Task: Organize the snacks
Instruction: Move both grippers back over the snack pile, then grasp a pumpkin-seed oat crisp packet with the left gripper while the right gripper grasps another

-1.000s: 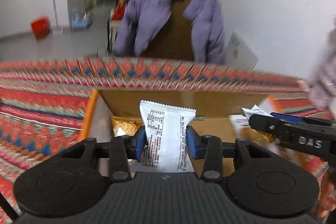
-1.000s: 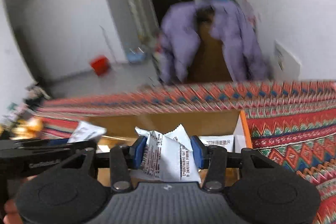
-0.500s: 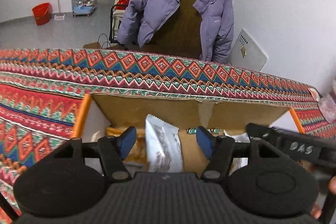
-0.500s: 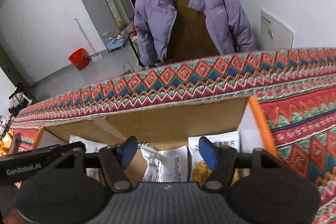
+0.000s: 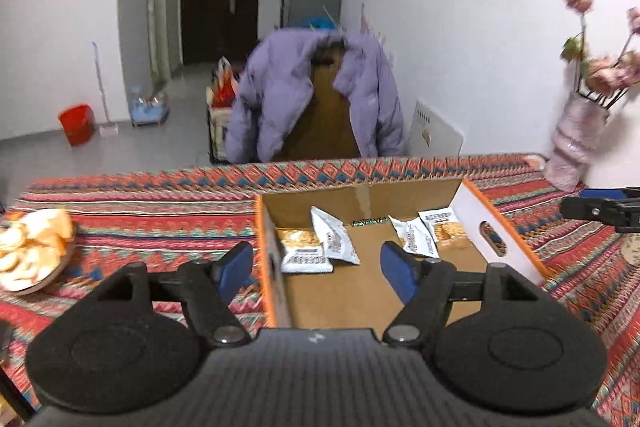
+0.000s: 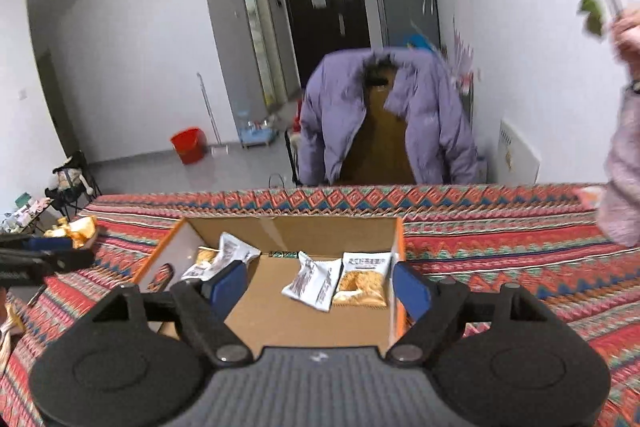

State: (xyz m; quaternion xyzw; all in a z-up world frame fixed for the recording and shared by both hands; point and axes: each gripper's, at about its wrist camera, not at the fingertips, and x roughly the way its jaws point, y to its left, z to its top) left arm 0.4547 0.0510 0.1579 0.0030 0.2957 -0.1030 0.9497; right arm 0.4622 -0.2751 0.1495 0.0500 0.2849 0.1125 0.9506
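Four snack packets lie in the cardboard box [image 5: 476, 211] on the patterned cloth [image 5: 140, 211], two [image 5: 316, 247] at its left wall, two [image 5: 432, 231] at its right, while the left gripper [image 5: 316, 267] and right gripper [image 6: 320, 285], jaws just opening, stand spread and empty; only the left view shows the pink vase [image 5: 572, 143].

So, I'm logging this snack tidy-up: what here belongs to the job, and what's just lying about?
Job: cardboard box, four snack packets inside, plate of snacks, left gripper, right gripper.
Lying about: purple jacket, flower vase, red bucket.
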